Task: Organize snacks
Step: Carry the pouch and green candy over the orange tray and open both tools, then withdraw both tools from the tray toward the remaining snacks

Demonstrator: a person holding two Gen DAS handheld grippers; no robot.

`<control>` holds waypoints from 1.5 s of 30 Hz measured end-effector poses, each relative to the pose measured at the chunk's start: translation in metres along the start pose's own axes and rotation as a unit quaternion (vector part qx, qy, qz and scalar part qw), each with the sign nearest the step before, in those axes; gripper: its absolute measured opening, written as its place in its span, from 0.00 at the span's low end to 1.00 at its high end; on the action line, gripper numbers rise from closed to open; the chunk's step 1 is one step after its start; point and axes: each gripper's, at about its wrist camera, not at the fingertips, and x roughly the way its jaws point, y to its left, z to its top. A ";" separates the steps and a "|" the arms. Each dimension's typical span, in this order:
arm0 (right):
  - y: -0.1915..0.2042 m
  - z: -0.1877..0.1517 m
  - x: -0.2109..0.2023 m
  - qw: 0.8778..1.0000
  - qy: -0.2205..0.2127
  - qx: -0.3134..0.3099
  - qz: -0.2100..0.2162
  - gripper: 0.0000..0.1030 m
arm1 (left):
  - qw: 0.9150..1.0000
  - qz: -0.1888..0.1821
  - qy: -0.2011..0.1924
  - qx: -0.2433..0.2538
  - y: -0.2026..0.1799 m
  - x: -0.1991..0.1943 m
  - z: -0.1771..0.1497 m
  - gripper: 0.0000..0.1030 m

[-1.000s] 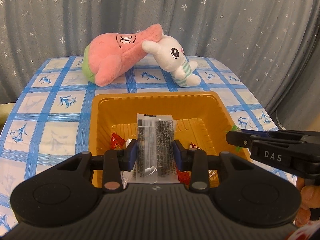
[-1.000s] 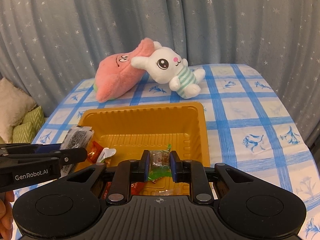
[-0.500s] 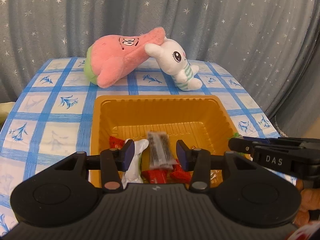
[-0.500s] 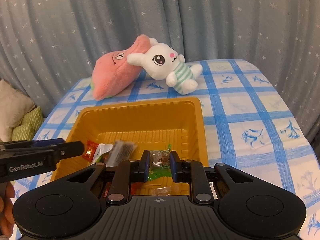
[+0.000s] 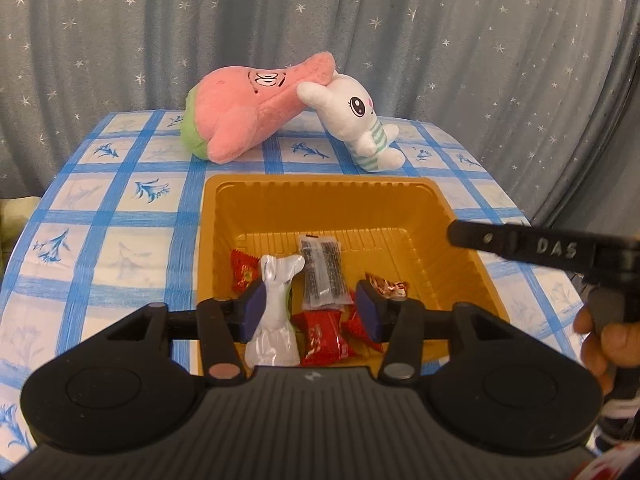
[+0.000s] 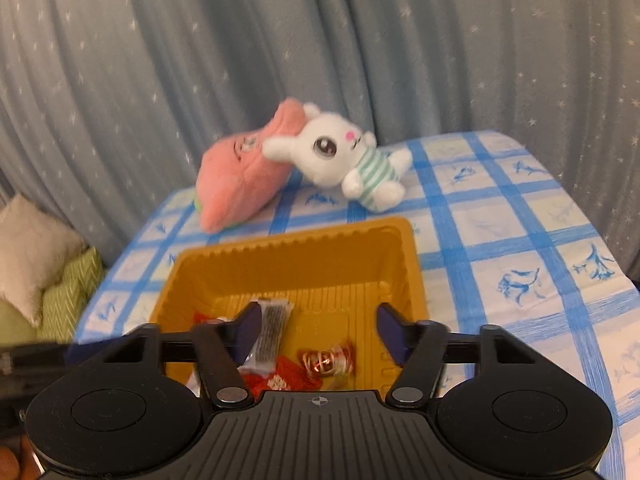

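checked tablecloth (image 5: pixel 120 236): one orange tray (image 5: pixel 320 188), two plush toys (image 5: pixel 256 116); left tool (image 5: pixel 311 311), right tool (image 6: pixel 318 330) both spread, empty.

A: Which parts are hidden?
B: The red packets (image 5: pixel 322 334) lie partly behind the left gripper (image 5: pixel 312 310).
A: And blurred?
B: The right view throughout; the wrapped candy (image 6: pixel 326 362) print is unreadable.

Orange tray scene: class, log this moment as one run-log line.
left gripper: open, empty | right gripper: open, empty | orange tray: holds dark sesame bar, white packet, red packets, foil candy
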 end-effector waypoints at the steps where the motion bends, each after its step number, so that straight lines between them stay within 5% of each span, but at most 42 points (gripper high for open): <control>1: -0.001 0.000 -0.004 1.000 -0.002 -0.001 0.000 0.62 | 1.000 0.001 0.000 -0.001 0.000 -0.003 -0.003 0.45; 14: -0.014 -0.049 -0.088 0.999 -0.004 0.029 -0.031 0.62 | 1.000 0.018 0.008 -0.019 -0.016 -0.056 -0.046 0.55; 19: -0.001 -0.074 -0.120 0.999 -0.001 0.006 -0.035 0.62 | 0.999 0.026 0.003 -0.024 -0.023 -0.086 -0.064 0.72; 32: 0.017 -0.124 -0.174 0.998 0.033 -0.024 -0.057 0.62 | 0.999 0.027 0.007 -0.033 -0.041 -0.142 -0.112 0.82; 45: 0.009 -0.152 -0.195 0.996 0.047 -0.027 -0.069 0.62 | 0.999 0.019 0.015 -0.026 -0.054 -0.158 -0.137 0.83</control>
